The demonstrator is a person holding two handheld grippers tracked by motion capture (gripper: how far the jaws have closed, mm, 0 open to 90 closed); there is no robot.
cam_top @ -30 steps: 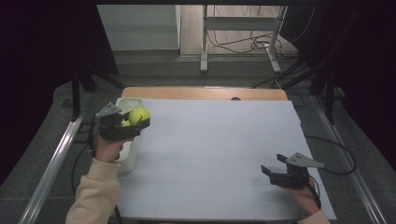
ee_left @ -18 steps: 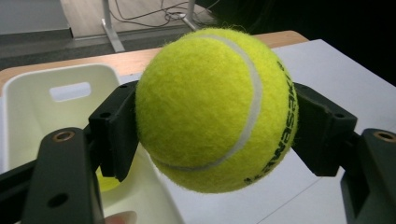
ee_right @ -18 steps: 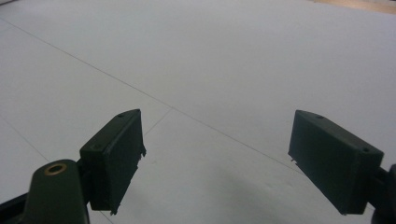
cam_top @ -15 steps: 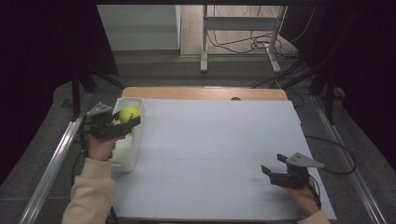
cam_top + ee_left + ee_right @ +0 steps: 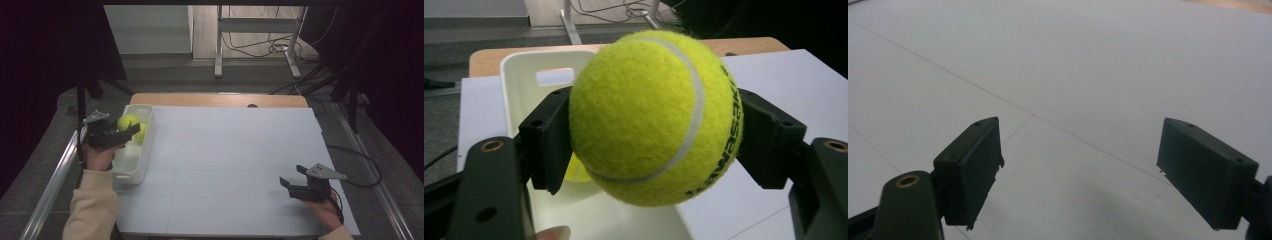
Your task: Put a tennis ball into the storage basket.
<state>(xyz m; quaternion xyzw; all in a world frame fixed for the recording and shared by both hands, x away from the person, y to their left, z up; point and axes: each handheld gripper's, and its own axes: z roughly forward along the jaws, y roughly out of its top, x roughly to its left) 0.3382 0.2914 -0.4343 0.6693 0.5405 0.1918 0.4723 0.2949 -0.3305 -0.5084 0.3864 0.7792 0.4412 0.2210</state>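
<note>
My left gripper (image 5: 131, 131) is shut on a yellow-green tennis ball (image 5: 656, 117), which hangs over the far end of a white bin (image 5: 144, 150) at the table's left edge. The same held ball (image 5: 127, 122) shows in the high view above the bin. A second tennis ball (image 5: 142, 132) lies inside the bin, and it peeks out below the left jaw as a yellow patch (image 5: 576, 171). My right gripper (image 5: 288, 185) rests low at the table's front right, open, with nothing between its jaws (image 5: 1080, 170).
The white table sheet (image 5: 235, 150) spreads between the two hands. A strip of wooden tabletop (image 5: 215, 99) shows at the far edge. A metal rail (image 5: 52, 180) runs along the left side, and cables lie on the floor beyond the table.
My left hand has carried the ball leftward and a little down, from beside the bin's inner edge to above the bin's far end. The right hand has stayed put.
</note>
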